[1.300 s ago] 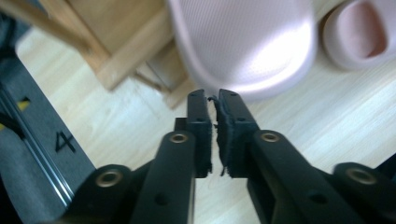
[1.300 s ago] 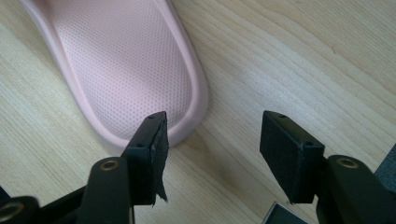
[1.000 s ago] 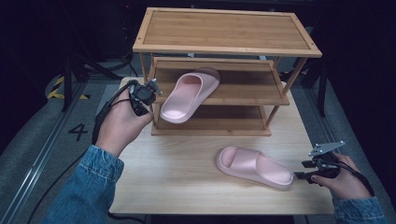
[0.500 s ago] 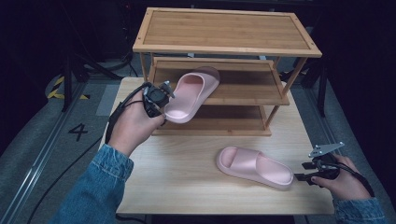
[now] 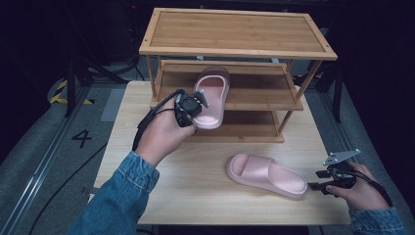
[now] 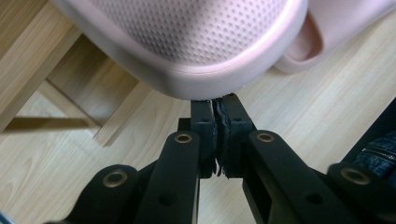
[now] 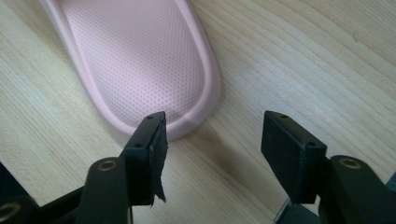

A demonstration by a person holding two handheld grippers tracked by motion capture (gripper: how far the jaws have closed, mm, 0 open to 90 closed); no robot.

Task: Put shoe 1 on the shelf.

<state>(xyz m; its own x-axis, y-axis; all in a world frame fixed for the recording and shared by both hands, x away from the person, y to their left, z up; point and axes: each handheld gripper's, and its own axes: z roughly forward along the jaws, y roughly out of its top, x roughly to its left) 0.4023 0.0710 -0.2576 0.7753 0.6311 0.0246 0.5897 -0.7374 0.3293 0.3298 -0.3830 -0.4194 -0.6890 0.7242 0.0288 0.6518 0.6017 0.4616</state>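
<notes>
The left gripper (image 5: 195, 104) has its jaws pressed together on the heel rim of a pink slipper (image 5: 211, 95), which lies tilted just ahead of it with its toe on the middle shelf of the wooden shoe rack (image 5: 235, 51). The right gripper (image 5: 327, 178) rests low near the table (image 5: 195, 171) edge with its jaws wide apart and holds nothing. The second pink slipper (image 5: 266, 175) lies flat on the table, its heel just in front of these open jaws, beside one jaw's tip.
</notes>
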